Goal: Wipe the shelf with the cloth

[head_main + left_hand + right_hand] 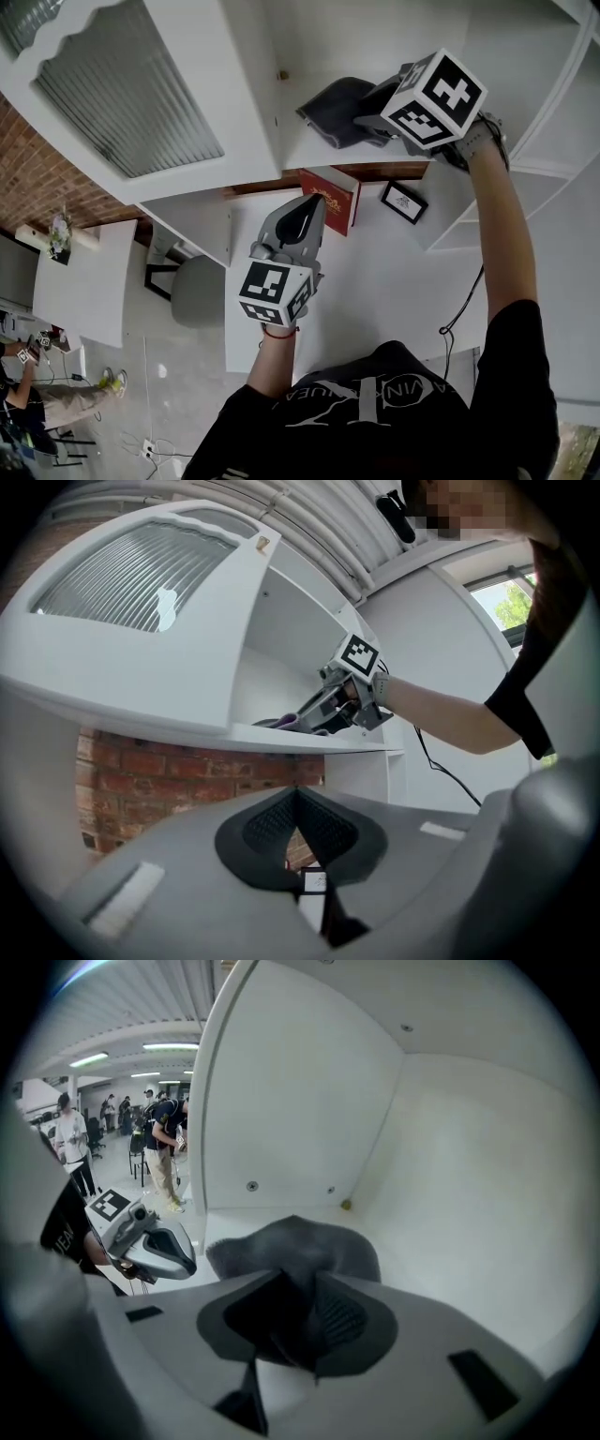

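Head view: left gripper (314,200) waits below the shelf (375,155), jaws together, empty, out of the way. Right gripper (364,120) angles down, jaws pinched on bunched grey cloth (333,108) near shelf's left edge, probably gripped for wiping.

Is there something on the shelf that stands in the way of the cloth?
Nothing visible does. The right gripper grips the cloth, and the white shelf around it is bare on every side that the views show.
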A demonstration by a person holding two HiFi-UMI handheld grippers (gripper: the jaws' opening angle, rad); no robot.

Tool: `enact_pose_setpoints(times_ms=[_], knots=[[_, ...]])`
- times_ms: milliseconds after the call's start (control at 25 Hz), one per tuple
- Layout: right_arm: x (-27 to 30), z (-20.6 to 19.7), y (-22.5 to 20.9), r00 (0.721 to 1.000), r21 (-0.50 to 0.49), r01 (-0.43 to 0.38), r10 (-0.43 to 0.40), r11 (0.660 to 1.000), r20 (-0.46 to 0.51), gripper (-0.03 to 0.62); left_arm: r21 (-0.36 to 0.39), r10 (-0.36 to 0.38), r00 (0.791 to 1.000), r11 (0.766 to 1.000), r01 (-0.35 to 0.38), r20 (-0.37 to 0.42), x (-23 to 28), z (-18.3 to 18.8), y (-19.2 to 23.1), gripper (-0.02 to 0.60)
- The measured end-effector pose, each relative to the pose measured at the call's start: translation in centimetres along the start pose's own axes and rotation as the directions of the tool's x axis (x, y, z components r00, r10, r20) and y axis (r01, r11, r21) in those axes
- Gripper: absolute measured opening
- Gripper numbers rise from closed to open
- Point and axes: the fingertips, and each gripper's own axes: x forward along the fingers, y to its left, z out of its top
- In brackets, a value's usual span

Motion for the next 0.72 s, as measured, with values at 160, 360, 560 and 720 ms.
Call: enact_pose_setpoints(times_ms=[160,360,560,720], knots=[[1.6,1.7,0.6,1.000,-0.057,0.013,-0.013,0.998,0.001,0.100,0.020,0.018,1.000,1.000,-0.019,0.017,0.1,0.2,0.5,0.011],[3.3,3.5,1.0,1.000,-0.105,0.022,-0.022,0.994,-0.001,0.087,0.018,-0.038,0.999,0.999,0.037,0.028,0.6,2.0,-0.8,0.011],[4.5,4.6,0.6,0.999,-0.124,0.043,-0.045,0.991,-0.013,0.080,0.048,-0.121,0.991,0.992,0.118,0.056,0.3,5.2,-2.9,0.011],[5.3,5.2,0.1,0.999,-0.124,0.045,-0.046,0.991,-0.005,0.078,0.070,-0.105,0.991,0.993,0.099,0.079,0.6,7.5,-2.6,0.011]])
